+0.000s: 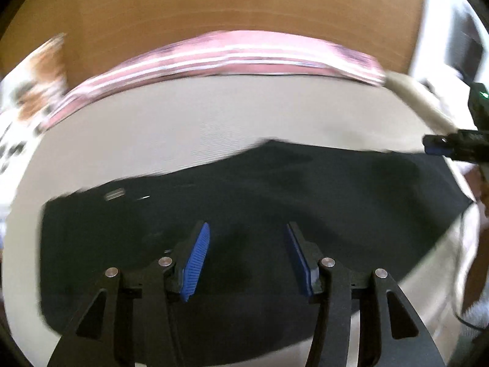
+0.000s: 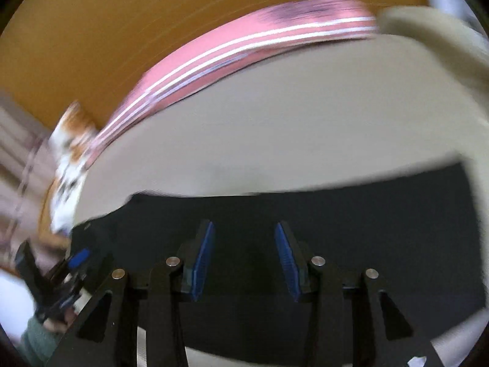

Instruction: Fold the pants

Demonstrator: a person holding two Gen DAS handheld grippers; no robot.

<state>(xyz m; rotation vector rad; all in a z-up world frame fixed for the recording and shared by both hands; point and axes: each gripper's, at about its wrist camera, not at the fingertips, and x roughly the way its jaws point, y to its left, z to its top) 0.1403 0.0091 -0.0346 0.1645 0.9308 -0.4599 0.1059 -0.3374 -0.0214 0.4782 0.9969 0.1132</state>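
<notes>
Beige bed sheet [image 1: 214, 116], pink striped blanket [image 1: 232, 58] at its far edge, wooden wall behind. Black pants [image 1: 244, 189] flat. My left gripper [image 1: 247, 257] and right gripper [image 2: 244, 260] partly open, holding nothing.

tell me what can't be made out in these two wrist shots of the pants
- Black pants: the left wrist view blurs their folds; the left gripper covers the near edge.
- Pants in the right wrist view: the right gripper hides the near edge.
- Pink striped cloth: its pattern is smeared by motion.
- Patterned item: too blurred to identify.
</notes>
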